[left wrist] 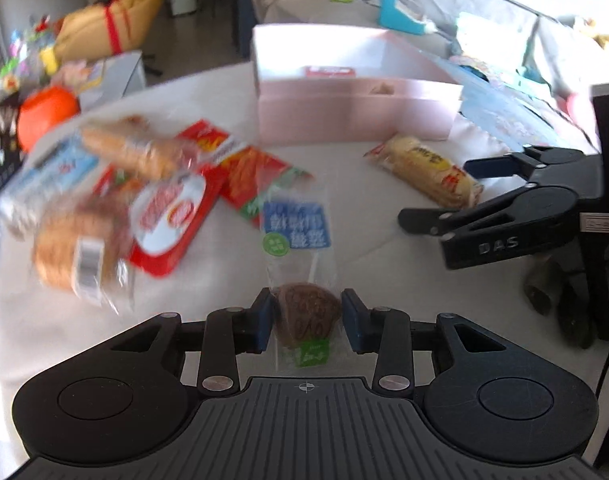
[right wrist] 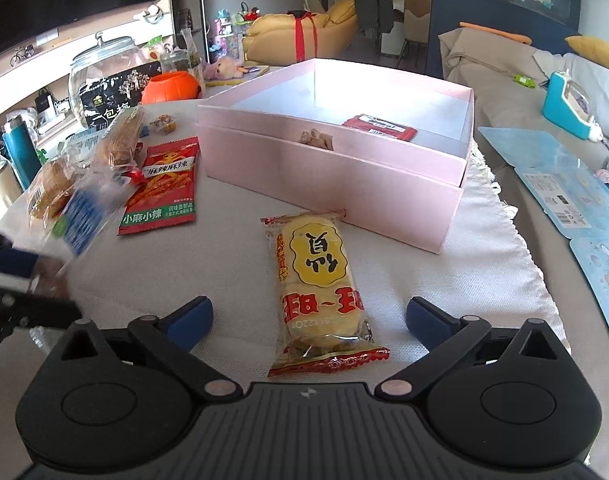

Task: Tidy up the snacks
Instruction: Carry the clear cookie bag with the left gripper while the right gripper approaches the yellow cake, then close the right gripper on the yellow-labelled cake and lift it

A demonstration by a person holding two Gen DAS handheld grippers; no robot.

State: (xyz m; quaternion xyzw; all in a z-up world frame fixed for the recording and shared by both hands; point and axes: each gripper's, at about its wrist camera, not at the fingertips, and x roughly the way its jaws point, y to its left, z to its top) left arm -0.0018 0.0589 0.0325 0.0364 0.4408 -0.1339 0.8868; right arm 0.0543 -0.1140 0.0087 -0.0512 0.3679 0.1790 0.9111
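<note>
On the surface [right wrist: 444, 280], near its far edge, sits the pink box [right wrist: 336, 168]. Your left gripper [left wrist: 307, 318] brackets a cake packet [left wrist: 304, 280], fingers not clearly pressing. Your right gripper [right wrist: 308, 320] stands wide open around the rice cracker [right wrist: 320, 280].

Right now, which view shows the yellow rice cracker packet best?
The right wrist view: the yellow rice cracker packet lies whole, sharp and centred on the cloth, between the open right tongs. The left wrist view shows it smaller, blurred and off to the right.

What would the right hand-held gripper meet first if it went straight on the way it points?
Probably the yellow rice cracker pack, lying on the tablecloth between the open right hand-held gripper's fingers; the pink box lies beyond.
</note>
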